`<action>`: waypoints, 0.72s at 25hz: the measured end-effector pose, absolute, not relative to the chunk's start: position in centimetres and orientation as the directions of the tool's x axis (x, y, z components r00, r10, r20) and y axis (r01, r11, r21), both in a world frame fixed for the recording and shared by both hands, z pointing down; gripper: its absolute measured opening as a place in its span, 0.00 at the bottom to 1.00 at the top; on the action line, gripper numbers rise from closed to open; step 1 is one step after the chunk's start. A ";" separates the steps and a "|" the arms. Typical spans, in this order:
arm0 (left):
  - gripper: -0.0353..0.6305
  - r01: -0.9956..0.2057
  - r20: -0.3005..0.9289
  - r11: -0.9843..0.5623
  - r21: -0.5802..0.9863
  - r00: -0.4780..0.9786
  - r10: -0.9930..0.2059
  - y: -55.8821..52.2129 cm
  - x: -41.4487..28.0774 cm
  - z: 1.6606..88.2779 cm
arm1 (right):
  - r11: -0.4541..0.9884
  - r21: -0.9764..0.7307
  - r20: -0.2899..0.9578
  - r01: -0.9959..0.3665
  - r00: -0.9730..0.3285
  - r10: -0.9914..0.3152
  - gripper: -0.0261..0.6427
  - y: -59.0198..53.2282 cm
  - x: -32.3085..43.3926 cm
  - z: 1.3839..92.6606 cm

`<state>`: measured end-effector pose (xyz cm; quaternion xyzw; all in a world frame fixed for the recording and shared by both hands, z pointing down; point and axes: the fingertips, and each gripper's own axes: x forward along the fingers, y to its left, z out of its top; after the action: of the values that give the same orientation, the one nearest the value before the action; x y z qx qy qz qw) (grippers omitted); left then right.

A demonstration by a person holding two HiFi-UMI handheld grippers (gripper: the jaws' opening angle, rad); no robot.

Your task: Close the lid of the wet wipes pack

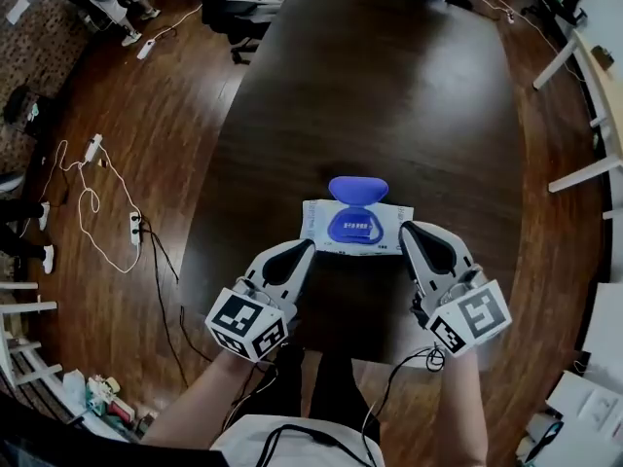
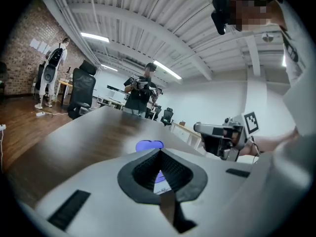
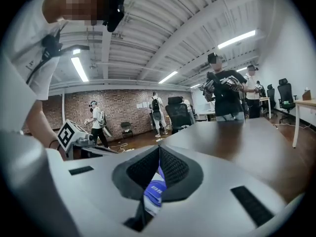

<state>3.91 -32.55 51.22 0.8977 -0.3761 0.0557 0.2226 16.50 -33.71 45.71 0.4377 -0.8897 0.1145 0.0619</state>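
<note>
Left gripper [image 1: 304, 249] and right gripper [image 1: 410, 230] flank the pack [image 1: 321, 224], jaws closed on nothing (the left's seemingly), so press the open lid [image 1: 357, 189] down squarely with one closed tip.

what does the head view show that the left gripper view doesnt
Only the head view: the whole wet wipes pack lying flat with its blue lid flipped open, the left gripper and right gripper at its two ends, and cables on the floor.
Only the left gripper view: the ceiling with its strip lights, and the left gripper's jaws close up, tips together.
Both: the dark table, the blue lid and the right gripper.
</note>
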 end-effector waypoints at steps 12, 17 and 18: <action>0.05 -0.778 0.391 -0.503 0.377 0.626 -0.675 -33.9 5.1 58.6 | 0.712 -0.148 0.295 -0.686 -0.718 -0.631 0.30 -41.1 15.5 53.0; 0.05 -0.785 0.439 -0.490 0.379 0.619 -0.652 -34.2 5.2 60.6 | 0.740 -0.150 0.349 -0.656 -0.735 -0.581 0.41 -42.5 14.3 55.8; 0.05 -0.786 0.445 -0.489 0.379 0.618 -0.648 -34.1 5.3 60.8 | 0.744 -0.146 0.363 -0.652 -0.735 -0.573 0.42 -42.6 14.1 56.3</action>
<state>5.31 -34.12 60.82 0.8541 -0.4196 0.1221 0.2821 14.12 -42.62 56.35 0.3321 -0.9219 0.1326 0.1490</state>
